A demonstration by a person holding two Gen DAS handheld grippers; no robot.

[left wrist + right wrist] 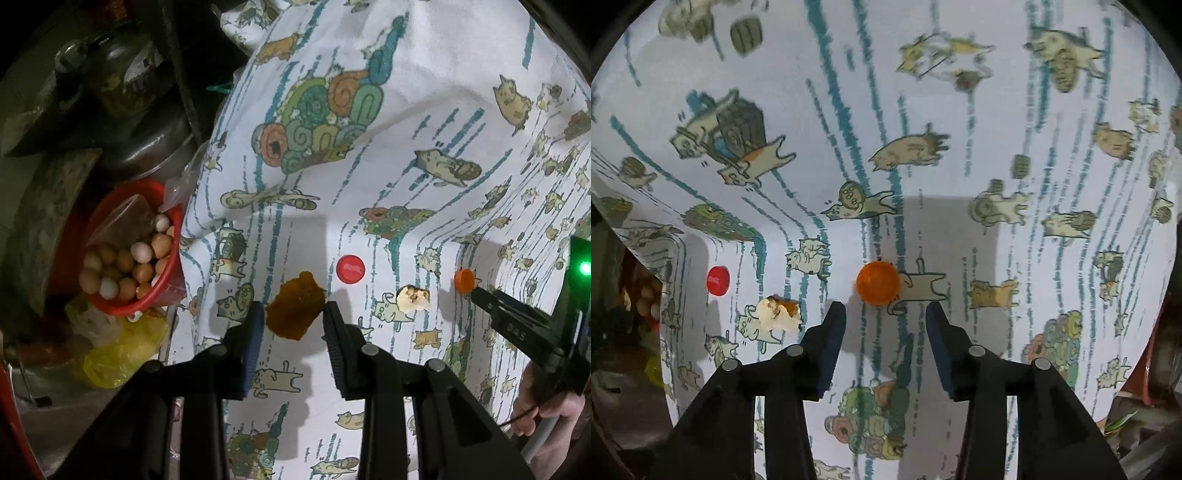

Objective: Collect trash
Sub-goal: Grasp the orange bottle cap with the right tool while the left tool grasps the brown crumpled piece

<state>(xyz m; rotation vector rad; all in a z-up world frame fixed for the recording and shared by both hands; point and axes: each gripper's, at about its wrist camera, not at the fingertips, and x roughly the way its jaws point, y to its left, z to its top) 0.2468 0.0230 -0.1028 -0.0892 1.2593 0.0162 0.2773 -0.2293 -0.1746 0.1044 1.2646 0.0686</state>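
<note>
Two claws hang over a white cloth (424, 92) printed with cartoon cats and blue stripes, both pointing steeply down.

The left claw (294, 312) has a brown crumpled scrap (295, 305) between its fingers. The fingertips (332, 314) stand at the two sides of the scrap, the right one touching its edge and the left one just beside it. The jaws are only a little apart, about the width of the scrap. I cannot tell whether the pads really press on it, or whether it lies on the cloth or is lifted.

The right claw (885, 314) holds nothing. Its jaws are moderately apart, and no object is between them. An orange cap (878, 283) lies on the cloth just beyond the fingertips, a little nearer to the left finger (833, 325), and apart from both pads. In the left wrist view this claw (480, 293) comes in from the right, held by a hand (546, 413), with its tip close to the orange cap (464, 280).

More trash lies on the cloth between the two claws: a red cap (350, 268) just beyond the scrap, and a pale torn piece (413, 298) with brown marks, between the red cap and the orange one. From the right wrist, the red cap (718, 280) is at far left and the pale piece (779, 314) just left of the left finger.

Beyond the left edge of the cloth stands a red bowl (147, 299) full of eggs (125, 264), with a yellow plastic bag (122, 350) near it.
</note>
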